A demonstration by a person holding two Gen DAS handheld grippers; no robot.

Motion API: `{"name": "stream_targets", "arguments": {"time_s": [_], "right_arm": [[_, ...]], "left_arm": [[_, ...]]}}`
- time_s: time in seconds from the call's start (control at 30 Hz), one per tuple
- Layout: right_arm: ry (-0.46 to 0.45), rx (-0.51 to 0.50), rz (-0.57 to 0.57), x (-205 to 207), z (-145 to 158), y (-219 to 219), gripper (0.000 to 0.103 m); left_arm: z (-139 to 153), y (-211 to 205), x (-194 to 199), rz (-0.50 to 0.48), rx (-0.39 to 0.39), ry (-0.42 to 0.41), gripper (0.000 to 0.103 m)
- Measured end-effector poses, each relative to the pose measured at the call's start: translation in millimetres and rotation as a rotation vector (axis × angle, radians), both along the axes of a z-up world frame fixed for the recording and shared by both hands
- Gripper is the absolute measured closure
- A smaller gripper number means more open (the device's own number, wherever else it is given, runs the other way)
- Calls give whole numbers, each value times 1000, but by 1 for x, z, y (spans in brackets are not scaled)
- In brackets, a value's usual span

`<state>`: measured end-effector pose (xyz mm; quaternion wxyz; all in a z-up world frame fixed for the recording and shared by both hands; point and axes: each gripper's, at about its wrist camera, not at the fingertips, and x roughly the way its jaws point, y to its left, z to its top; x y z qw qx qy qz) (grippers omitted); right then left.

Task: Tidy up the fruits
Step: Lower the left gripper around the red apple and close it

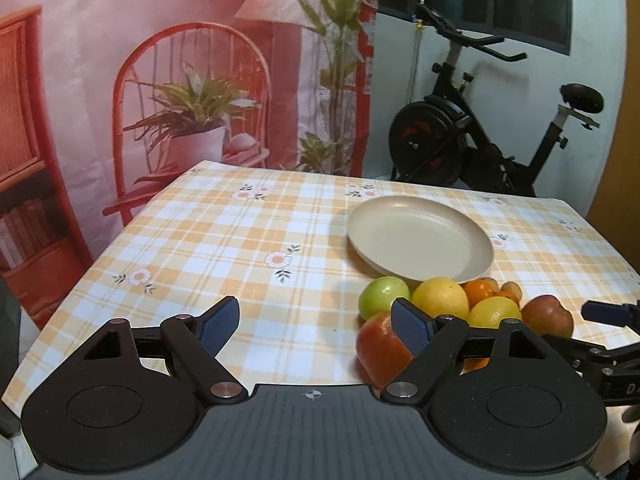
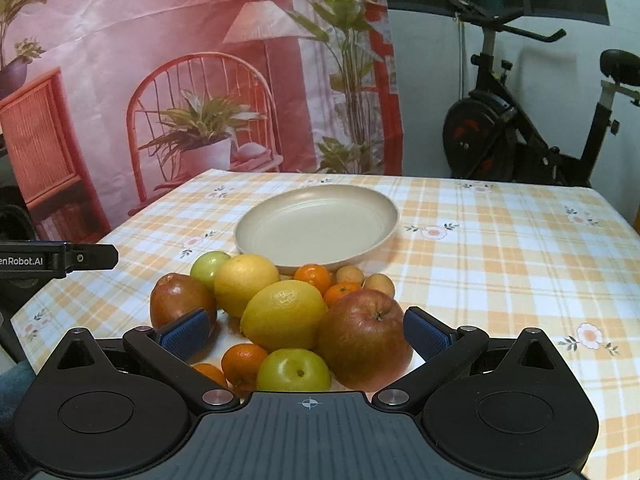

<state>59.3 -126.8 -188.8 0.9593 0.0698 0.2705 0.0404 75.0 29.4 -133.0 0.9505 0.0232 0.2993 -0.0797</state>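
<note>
You had not yet moved a single fruit: the beige plate point(image 2: 372, 200) sat bare on the counter point(image 2: 500, 248), and the whole pile lay on the checked cloth just in front of its near rim.

In the right wrist view the pile held two red apples, the larger red apple point(image 2: 364, 334) nearest your right gripper point(image 2: 306, 330) and the other red apple point(image 2: 180, 296) at the left edge. Between them were a lemon point(image 2: 284, 314) and a rounder yellow citrus point(image 2: 246, 282), with a green apple point(image 2: 294, 370) at the front and another green fruit point(image 2: 208, 266) behind. Several small mandarins point(image 2: 314, 276) and a couple of pale tan fruits point(image 2: 378, 284) were tucked in by the plate; I could not say what those tan ones were from that angle.

Your right gripper was released, its jaws spread wide around the middle of the pile with the larger red apple just inside the right pad, not pressed. Your left gripper point(image 1: 316, 326) was also released and held nothing; only bare cloth lay between its pads, and the left-hand red apple sat just behind its right finger.

So everything was left to do: each fruit needed lifting onto the plate, likely starting with the apples nearest your jaws.
</note>
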Motion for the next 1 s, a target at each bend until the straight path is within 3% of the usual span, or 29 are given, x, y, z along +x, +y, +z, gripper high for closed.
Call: {"name": "stream_targets", "arguments": {"time_s": [0.13, 0.37, 0.53, 1.0], "right_arm": [[-1, -1, 13, -1, 1, 3, 5], [18, -24, 75, 7, 4, 18, 10], [34, -62, 157, 19, 8, 43, 19], [130, -143, 357, 49, 0, 99, 40]], "left_arm": [[-1, 6, 6, -17, -38, 36, 37], [2, 21, 19, -70, -84, 61, 48], [2, 31, 31, -105, -157, 79, 48], [-19, 34, 41, -205, -219, 125, 53]]}}
